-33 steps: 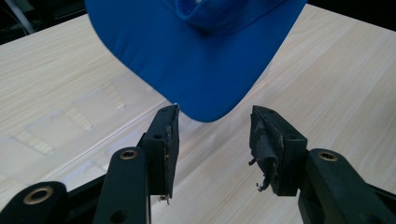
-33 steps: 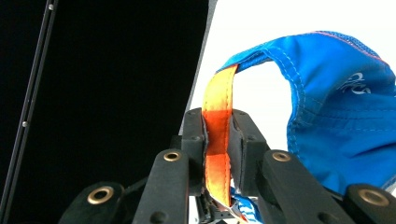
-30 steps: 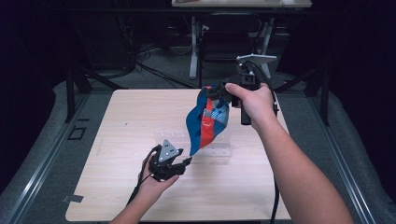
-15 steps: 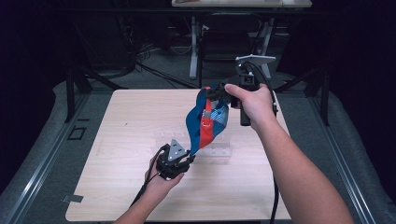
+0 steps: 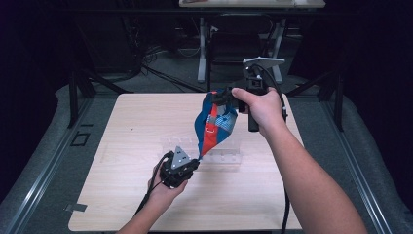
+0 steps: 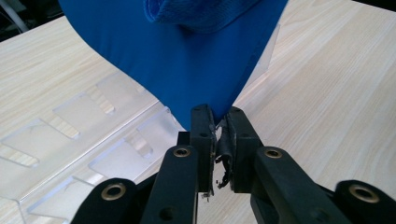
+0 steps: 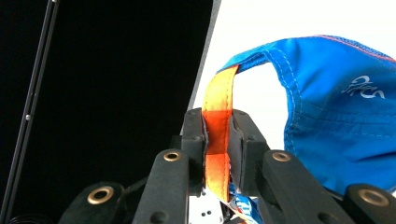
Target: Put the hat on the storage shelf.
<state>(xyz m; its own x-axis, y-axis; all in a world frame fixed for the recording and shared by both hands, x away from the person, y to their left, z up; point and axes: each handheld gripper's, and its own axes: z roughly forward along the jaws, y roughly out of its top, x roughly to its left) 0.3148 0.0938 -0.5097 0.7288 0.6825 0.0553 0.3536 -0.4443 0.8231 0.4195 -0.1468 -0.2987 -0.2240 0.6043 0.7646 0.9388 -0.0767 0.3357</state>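
While the right gripper [image 7: 218, 140] clamped the orange strap [image 7: 219, 121], the left gripper [image 6: 217, 135], jaws just closing, pinched the blue bag [image 5: 213, 124] by its lowest corner, which hid between them.

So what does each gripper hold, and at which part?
Both hold the same blue and orange bag. The right gripper is shut on its orange strap at the top; the left gripper, jaws just closing, pinches its bottom blue tip.

The bag [image 5: 214, 127] hangs over the middle of the table [image 5: 122, 146]. The right gripper [image 5: 229, 100] is at its top, up high. The left gripper [image 5: 197, 163] is at its bottom tip, low and nearer the person. A clear rack [image 5: 221, 156] lies on the table right under the bag.
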